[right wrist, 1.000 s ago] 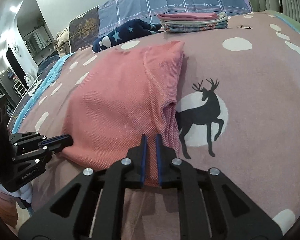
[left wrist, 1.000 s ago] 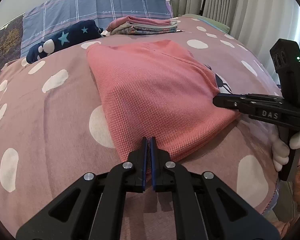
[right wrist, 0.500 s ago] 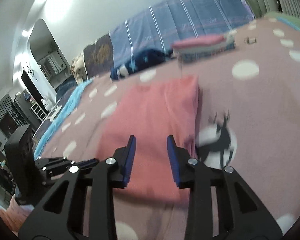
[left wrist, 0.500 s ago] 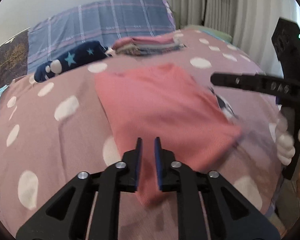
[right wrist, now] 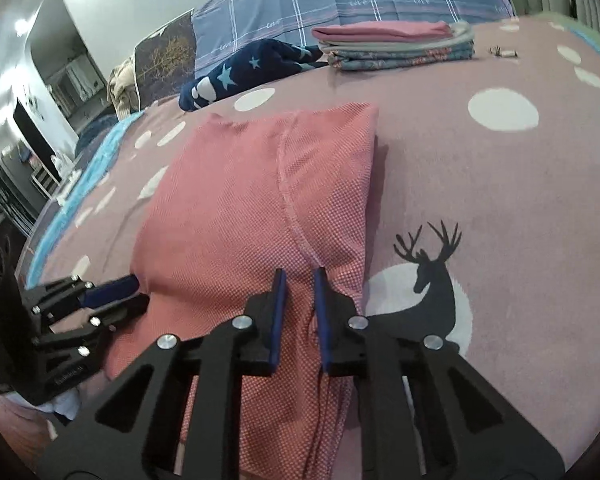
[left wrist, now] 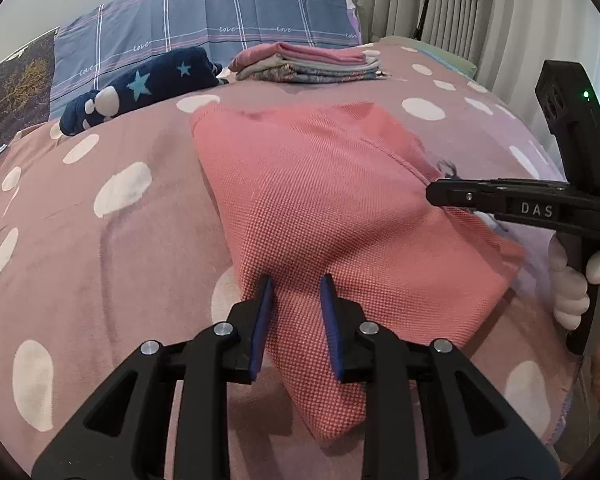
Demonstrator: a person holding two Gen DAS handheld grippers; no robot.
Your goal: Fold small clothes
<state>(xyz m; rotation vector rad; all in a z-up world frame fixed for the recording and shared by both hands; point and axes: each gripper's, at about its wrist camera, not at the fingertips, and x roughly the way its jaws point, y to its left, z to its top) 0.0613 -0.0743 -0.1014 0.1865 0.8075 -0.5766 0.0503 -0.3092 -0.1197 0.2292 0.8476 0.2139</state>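
A folded pink knit garment (left wrist: 320,184) (right wrist: 240,200) lies on the dotted pink bedspread (left wrist: 80,240). My left gripper (left wrist: 296,280) sits over its near left edge. Its jaws are opening, with cloth lying between the blue pads but not pressed. My right gripper (right wrist: 299,274) is at the near right edge by the seam. Its jaws are closing and the bunched cloth fills the gap from pad to pad. Each gripper shows in the other view: the right gripper (left wrist: 430,196) held by a white-gloved hand (left wrist: 572,288), and the left gripper (right wrist: 136,288) at the garment's left side.
A stack of folded clothes (left wrist: 308,62) (right wrist: 396,46) rests at the far side of the bed, with a navy star-print item (left wrist: 140,88) to its left. A blue plaid pillow (left wrist: 204,24) lies behind, curtains (left wrist: 460,12) to the right. A deer print (right wrist: 432,268) marks the bedspread.
Both grippers have slid forward over the garment's near edge. The left jaws went from shut to apart. The right jaws spread wide, then narrowed on the cloth.
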